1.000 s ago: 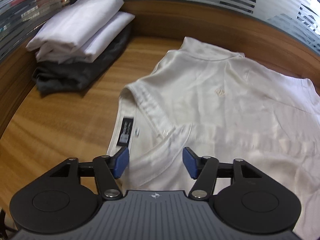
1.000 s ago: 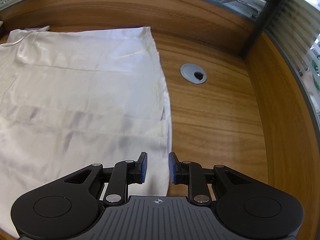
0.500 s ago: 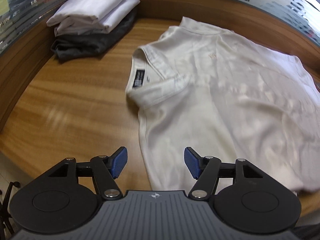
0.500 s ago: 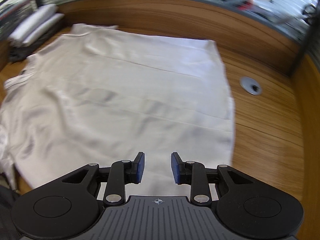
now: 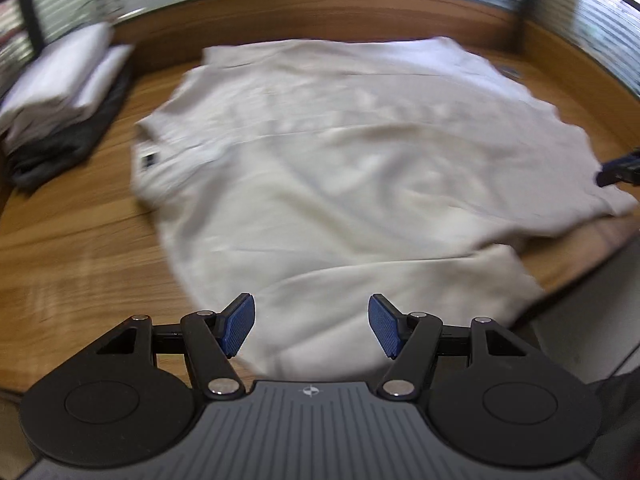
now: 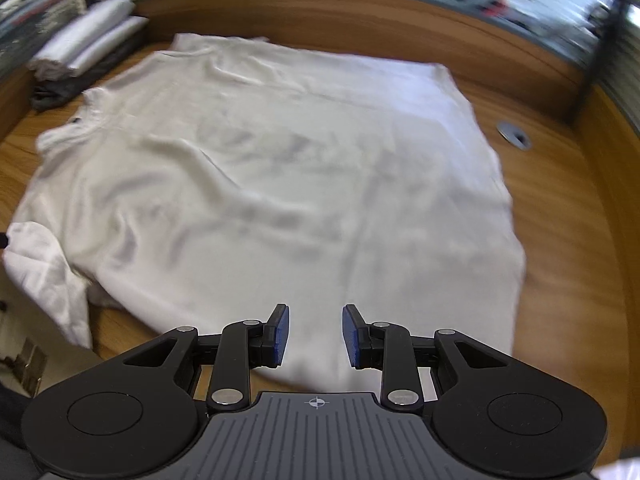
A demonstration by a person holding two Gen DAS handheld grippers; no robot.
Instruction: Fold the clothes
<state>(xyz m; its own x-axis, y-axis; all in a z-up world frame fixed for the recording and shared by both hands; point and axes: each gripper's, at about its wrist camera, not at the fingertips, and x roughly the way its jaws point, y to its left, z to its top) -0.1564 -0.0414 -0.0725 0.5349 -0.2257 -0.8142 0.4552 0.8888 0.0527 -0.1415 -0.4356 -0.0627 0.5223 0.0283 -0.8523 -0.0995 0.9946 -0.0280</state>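
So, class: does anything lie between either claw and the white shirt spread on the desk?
Nothing visible does. The white shirt lies bare just ahead of the right claw and left claw, both open and empty. The folded stack sits apart at the far left.

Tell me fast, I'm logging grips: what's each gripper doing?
Left gripper: open, holding nothing, above the white shirt.
Right gripper: open, just widened, empty.

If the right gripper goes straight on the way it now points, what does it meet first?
Most likely the near hem of the white T-shirt spread on the wooden table; nothing lies between, though depth is unclear.
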